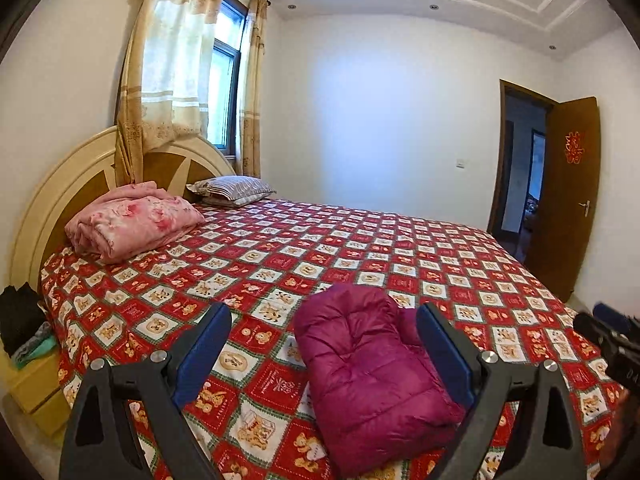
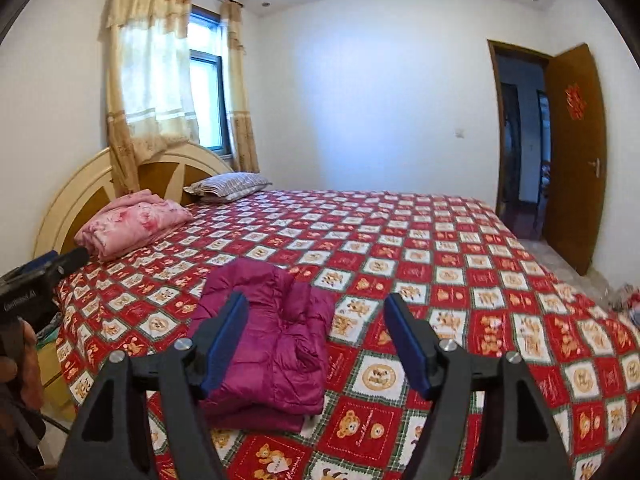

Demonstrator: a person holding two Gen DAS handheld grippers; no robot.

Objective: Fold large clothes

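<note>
A magenta puffer jacket (image 1: pixel 360 368) lies folded into a compact bundle on the near part of the bed (image 1: pixel 360 248). It also shows in the right wrist view (image 2: pixel 276 344), with one thinner layer sticking out at its near edge. My left gripper (image 1: pixel 324 308) hangs above the bed on the near side of the jacket, open, with nothing between its blue pads (image 1: pixel 204 348). My right gripper (image 2: pixel 317 299) is also open and holds nothing, raised off the jacket's right half. Neither gripper touches the cloth.
The bed has a red checked sheet with bear prints. A folded pink quilt (image 1: pixel 132 224) and a striped pillow (image 1: pixel 232 190) lie by the round headboard (image 1: pixel 36 216). Dark clothes sit on a yellow bedside cabinet (image 1: pixel 24 376) at the left. A brown door (image 1: pixel 560 200) stands open at the right.
</note>
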